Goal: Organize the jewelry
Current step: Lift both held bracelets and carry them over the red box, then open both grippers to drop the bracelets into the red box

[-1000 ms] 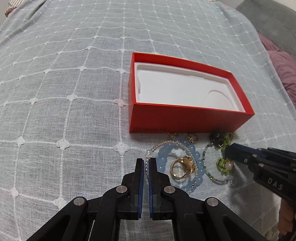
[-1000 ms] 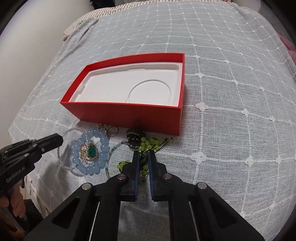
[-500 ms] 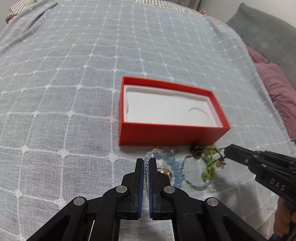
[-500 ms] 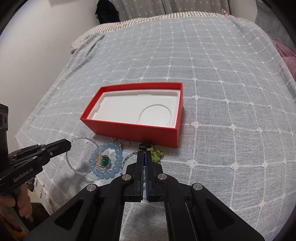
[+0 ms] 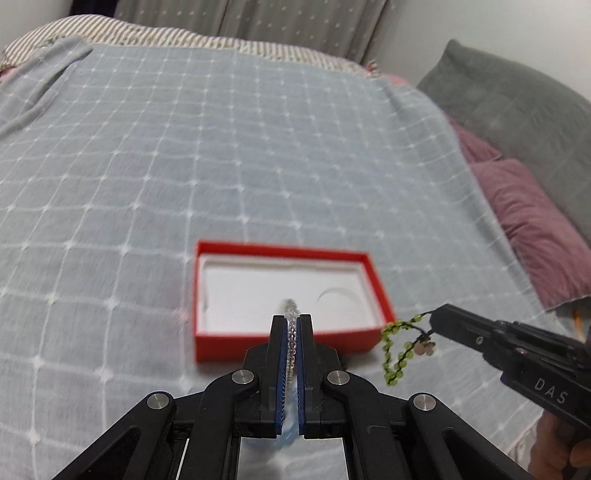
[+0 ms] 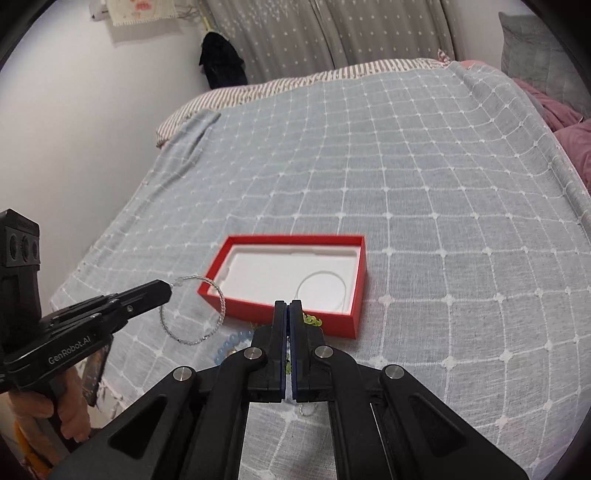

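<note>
Grid-stitched bedspread [image 6: 424, 206] under empty red box [image 6: 354, 295]; left gripper [image 5: 292, 317] pinching clear bracelet [image 6: 192, 310], right gripper [image 6: 287, 303] green one [image 5: 397, 350]

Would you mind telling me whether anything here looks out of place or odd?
Nothing looks damaged or spilled. The red box sits empty on the bedspread. The left gripper holds up a clear bead bracelet, the right gripper a dangling green bead strand. A blue bead bracelet lies outside the box.

A bed [image 6: 388, 177] is lying under a grey-blue grid-stitched bedspread; grey star-print curtains [image 6: 332, 33] are hanging at upper centre, white wall [image 6: 92, 110] upper left.
</note>
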The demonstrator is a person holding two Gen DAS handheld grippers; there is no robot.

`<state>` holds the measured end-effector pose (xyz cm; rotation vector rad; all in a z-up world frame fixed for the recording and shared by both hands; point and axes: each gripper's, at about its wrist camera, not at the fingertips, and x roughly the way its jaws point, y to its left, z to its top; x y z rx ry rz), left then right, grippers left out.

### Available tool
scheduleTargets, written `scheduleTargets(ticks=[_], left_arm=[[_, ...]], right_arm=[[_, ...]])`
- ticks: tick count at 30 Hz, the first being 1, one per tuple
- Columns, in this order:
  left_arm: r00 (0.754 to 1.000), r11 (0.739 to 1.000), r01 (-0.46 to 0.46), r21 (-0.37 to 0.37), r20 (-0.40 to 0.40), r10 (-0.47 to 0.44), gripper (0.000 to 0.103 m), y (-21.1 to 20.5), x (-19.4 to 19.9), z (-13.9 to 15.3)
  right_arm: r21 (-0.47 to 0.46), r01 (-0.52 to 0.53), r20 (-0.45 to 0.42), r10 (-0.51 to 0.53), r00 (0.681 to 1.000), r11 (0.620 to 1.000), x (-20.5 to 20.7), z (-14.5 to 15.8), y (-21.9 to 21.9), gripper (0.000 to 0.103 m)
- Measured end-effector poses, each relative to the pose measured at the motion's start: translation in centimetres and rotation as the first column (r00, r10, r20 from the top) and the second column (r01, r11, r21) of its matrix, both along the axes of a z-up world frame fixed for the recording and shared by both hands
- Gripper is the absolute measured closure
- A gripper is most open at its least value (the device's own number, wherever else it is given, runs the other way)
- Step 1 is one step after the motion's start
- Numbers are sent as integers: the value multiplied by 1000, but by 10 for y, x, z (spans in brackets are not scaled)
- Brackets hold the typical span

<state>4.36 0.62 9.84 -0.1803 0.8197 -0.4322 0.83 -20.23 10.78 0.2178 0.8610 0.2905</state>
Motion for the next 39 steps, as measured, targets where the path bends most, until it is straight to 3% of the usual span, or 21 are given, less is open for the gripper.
scheduleTargets(ticks=[9, 13, 20, 23, 26, 33, 37, 39], left_arm=[[999, 992, 35, -120, -10, -36, 103, -25, 38, -11], [999, 991, 23, -134, -34, -28, 103, -28, 55, -24], [995, 998, -50, -34, -87, 47, 103, -12, 74, -52], [994, 997, -48, -58, -104, 42, 103, -6, 76, -58], [995, 999, -32, -43, -97, 28, 103, -9, 76, -58], [991, 999, -20, -27, -131, 16, 103, -16, 80, -67], [993, 1000, -23, -19, -120, 20, 103, -17, 79, -64], [993, 1000, -19, -12, -120, 18, 95, -18, 78, -62]], right_arm=[[16, 49, 34, -50, 998, 999, 21, 13, -6, 102], [3, 70, 34, -70, 997, 998, 30, 10, -9, 102], [-6, 39, 59, -38, 998, 999, 51, 16, 9, 102], [23, -11, 69, 9, 998, 1000, 59, 17, 21, 102], [68, -58, 30, 56, 998, 996, 68, 4, 28, 102], [-55, -1, -95, -4, 995, 998, 86, -51, 19, 102], [-63, 21, -102, -28, 994, 998, 85, -57, 7, 102], [-61, 24, -97, -30, 995, 998, 84, -56, 6, 100]])
